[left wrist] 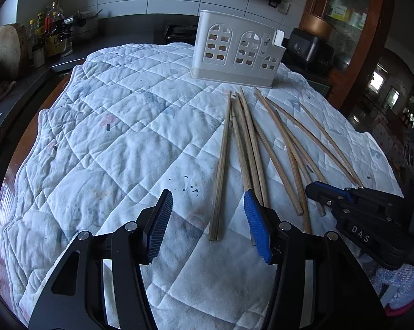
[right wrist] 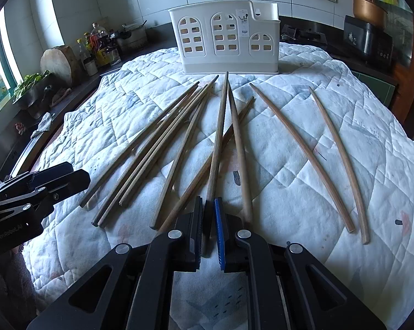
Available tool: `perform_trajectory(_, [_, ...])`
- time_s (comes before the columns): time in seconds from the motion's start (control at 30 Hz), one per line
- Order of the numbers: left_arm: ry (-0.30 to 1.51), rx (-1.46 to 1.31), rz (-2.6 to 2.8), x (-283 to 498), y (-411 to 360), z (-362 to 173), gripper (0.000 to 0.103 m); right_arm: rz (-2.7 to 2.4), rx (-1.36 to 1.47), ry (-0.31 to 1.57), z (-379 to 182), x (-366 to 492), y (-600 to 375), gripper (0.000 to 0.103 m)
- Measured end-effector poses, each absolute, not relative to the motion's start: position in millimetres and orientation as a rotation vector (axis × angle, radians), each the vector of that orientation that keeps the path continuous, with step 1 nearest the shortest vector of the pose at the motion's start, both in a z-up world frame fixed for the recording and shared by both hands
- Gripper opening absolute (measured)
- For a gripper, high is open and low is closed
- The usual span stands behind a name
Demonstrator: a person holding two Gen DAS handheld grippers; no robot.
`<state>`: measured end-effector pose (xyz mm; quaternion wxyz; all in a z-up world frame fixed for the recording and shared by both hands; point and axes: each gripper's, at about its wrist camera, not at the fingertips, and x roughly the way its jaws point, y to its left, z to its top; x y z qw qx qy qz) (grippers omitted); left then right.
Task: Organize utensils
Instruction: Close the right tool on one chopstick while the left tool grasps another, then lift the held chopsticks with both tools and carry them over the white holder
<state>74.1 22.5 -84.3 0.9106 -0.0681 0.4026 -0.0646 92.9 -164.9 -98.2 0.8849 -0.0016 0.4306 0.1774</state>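
Note:
Several wooden chopsticks [right wrist: 179, 126] lie fanned out on a white quilted cloth [left wrist: 110, 137]. Behind them stands a white utensil holder [left wrist: 234, 49] [right wrist: 226, 38] with window-shaped cutouts. My right gripper [right wrist: 208, 202] is shut on one chopstick [right wrist: 219, 137] near its thick end; the chopstick points toward the holder. My left gripper [left wrist: 207, 195] is open, low over the cloth. One chopstick [left wrist: 220, 165] lies between its fingers, untouched by the pads. Another passes under its right finger [left wrist: 255, 220]. In each wrist view the other gripper shows at the side [left wrist: 316, 189] [right wrist: 69, 176].
A dark counter on the left carries bottles [left wrist: 53, 27] [right wrist: 97, 44], a round wooden block [left wrist: 6, 49] and a pan of greens [right wrist: 31, 88]. A black appliance [left wrist: 308, 46] [right wrist: 369, 38] stands at the back right. The cloth's left edge drops to a wooden table rim [left wrist: 28, 126].

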Motion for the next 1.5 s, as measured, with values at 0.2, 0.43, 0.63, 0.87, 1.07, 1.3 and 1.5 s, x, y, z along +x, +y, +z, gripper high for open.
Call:
perform_trajectory(0.2, [0.862,-0.118,-0.159,88.5,15.7,-90.2,0.036,0.366,0.008,0.884,-95.8,90.9,-167.3,0.007])
perform_trajectory(0.43, [0.894,-0.092,-0.162,96.0,9.3,-98.0,0.024,0.370,0.018,0.832,-77.3,86.2,-177.4,0.007])
perform_trajectory(0.63, [0.902,-0.040,-0.121,97.5,3.5,-101.2,0.015,0.371,0.027,0.770,-56.5,83.1,-187.2,0.007])
perform_trajectory(0.87, [0.864,-0.039,-0.122,92.7,3.3,-84.0,0.007,0.369,0.008,0.679,-22.0,82.9,-199.5,0.007])
perform_trajectory(1.07, [0.783,-0.047,-0.145,86.9,6.5,-51.5,0.005,0.404,0.012,0.630,11.3,89.5,-210.6,0.007])
perform_trajectory(1.3, [0.703,-0.092,-0.194,95.9,18.9,-14.7,0.005,0.460,-0.045,0.614,47.3,110.1,-210.8,0.007])
perform_trajectory(1.5, [0.664,-0.076,-0.219,115.2,21.3,10.4,0.005,0.499,-0.067,0.616,77.5,135.4,-208.1,0.007])
